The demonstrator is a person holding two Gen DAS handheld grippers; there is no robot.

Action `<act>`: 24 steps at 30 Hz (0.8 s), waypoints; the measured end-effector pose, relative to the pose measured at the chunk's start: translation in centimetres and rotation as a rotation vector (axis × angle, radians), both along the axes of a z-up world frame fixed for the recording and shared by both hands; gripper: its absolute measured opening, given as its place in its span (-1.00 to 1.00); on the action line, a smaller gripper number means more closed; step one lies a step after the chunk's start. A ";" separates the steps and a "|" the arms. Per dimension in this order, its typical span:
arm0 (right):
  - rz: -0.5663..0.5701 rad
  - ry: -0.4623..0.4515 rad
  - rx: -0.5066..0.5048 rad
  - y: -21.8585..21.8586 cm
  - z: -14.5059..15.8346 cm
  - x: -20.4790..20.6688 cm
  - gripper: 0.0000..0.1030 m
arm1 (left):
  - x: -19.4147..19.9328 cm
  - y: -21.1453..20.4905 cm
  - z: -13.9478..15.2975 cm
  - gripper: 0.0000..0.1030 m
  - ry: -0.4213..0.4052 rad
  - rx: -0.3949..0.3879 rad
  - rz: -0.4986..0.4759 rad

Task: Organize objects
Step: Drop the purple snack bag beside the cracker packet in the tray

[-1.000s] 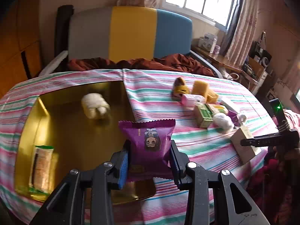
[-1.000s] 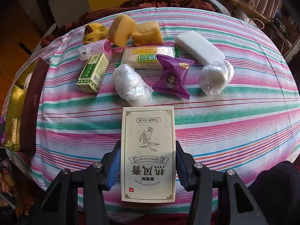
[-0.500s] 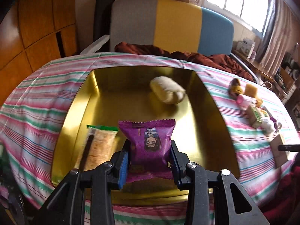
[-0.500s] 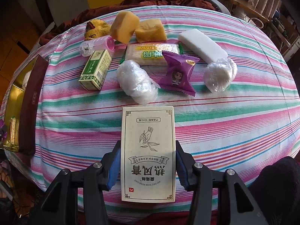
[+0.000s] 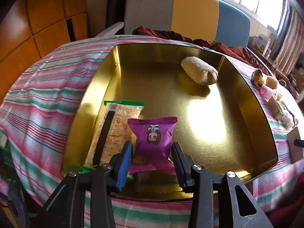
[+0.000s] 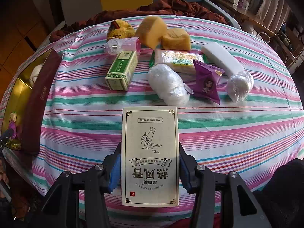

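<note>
While the left gripper (image 5: 152, 157), jaws just opening and clear of the light, crinkly, slippery purple packet (image 5: 153, 142) between them, hangs over the gold tray (image 5: 247, 87), the right gripper (image 6: 150, 163) clamps the stiff cardboard box (image 6: 150, 152) by its long edges above the striped cloth (image 6: 228, 125).

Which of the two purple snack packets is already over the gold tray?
The purple packet between the left gripper fingers, over the gold tray. The other purple packet lies on the striped cloth among loose items.
</note>
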State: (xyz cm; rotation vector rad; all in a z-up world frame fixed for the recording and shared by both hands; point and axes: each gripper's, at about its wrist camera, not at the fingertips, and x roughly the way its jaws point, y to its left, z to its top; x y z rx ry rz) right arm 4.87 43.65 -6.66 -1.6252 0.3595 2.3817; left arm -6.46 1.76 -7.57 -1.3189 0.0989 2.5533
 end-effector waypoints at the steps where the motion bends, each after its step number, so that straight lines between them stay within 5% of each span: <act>1: 0.001 0.006 0.004 -0.2 0.1 0.0 0.00 | 0.1 -0.2 0.0 -0.04 0.004 0.013 0.003; 4: 0.004 0.032 0.006 -0.8 0.6 0.0 0.00 | 0.4 -0.7 0.3 0.19 0.022 0.038 0.017; 12: 0.090 0.140 0.005 -5.1 4.1 -2.2 0.00 | 1.7 -2.4 2.8 0.32 0.107 0.129 0.085; 24: 0.429 0.251 -0.082 -20.4 7.4 -8.8 0.00 | 3.4 -4.0 5.6 0.43 0.171 0.182 0.127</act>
